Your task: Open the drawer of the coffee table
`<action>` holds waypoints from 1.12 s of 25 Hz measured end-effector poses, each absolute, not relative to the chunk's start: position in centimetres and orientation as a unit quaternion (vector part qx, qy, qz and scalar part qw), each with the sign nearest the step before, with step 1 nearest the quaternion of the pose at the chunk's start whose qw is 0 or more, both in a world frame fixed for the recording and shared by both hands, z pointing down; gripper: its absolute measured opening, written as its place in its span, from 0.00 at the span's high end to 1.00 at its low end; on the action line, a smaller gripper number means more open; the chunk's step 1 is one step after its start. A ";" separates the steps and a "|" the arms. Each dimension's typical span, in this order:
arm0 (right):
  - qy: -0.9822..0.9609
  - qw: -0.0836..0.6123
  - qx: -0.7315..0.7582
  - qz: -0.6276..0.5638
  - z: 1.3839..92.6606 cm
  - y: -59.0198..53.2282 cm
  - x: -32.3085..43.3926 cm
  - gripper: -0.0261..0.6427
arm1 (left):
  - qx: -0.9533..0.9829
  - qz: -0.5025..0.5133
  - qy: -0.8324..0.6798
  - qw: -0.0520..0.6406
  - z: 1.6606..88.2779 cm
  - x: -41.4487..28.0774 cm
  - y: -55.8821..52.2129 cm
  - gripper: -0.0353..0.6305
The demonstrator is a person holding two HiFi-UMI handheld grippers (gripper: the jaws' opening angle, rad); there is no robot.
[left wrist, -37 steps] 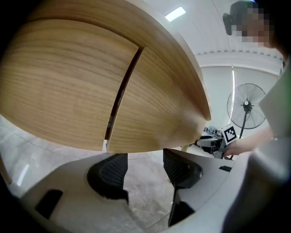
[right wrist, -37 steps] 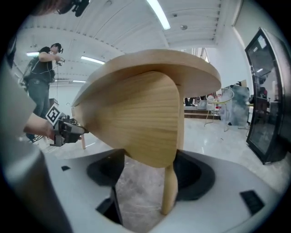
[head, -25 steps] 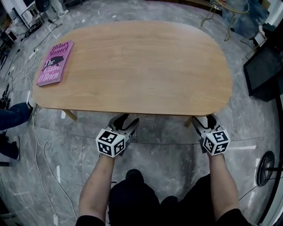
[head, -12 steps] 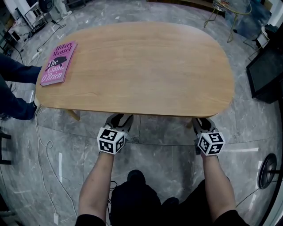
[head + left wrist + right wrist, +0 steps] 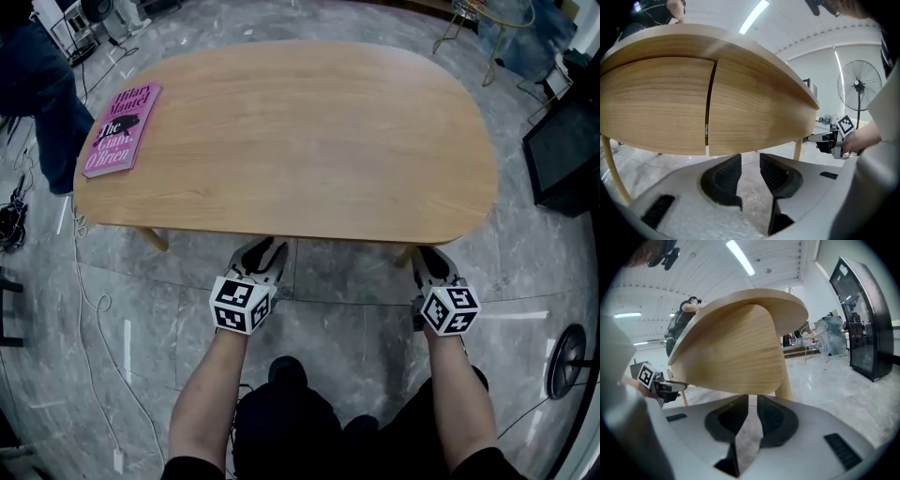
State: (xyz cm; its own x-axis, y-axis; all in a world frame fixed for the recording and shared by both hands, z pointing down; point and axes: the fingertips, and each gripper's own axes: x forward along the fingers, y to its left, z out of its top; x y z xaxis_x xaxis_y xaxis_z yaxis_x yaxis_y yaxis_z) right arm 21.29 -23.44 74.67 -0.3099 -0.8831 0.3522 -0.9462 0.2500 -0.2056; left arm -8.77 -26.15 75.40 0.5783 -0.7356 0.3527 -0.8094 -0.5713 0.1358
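Note:
The oval wooden coffee table fills the head view. Both grippers reach under its near edge. The left gripper points at the lower edge of a curved drawer front, just right of a vertical seam. Its jaws have just been closing; a clear gap remains and only floor shows between them. The right gripper sits at the same front's right end. Its jaws have also been closing to a narrow slit, and their tips meet the panel's lower edge, where contact is hidden.
A pink book lies on the table's far left. A person's leg stands by that corner, above floor cables. A black cabinet and a round stand base are at the right. A table leg rises behind the right gripper.
Both grippers' jaws have narrowed while the hands stayed almost in place under the table edge. The person at the left has walked from the lower left toward the upper left.

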 end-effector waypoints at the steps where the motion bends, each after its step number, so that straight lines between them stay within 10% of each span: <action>1: -0.788 0.076 0.578 0.198 74.7 -23.3 21.2 0.86 | 0.877 0.127 -0.440 0.147 75.4 -8.7 -26.0 0.74; 13: -0.798 0.095 0.570 0.170 72.4 -22.4 23.8 0.60 | 0.861 0.152 -0.466 0.138 75.0 -12.5 -25.7 0.54; 28: -0.824 0.105 0.536 0.150 70.9 -23.0 23.2 0.62 | 0.878 0.151 -0.439 0.118 72.7 -12.2 -25.3 0.63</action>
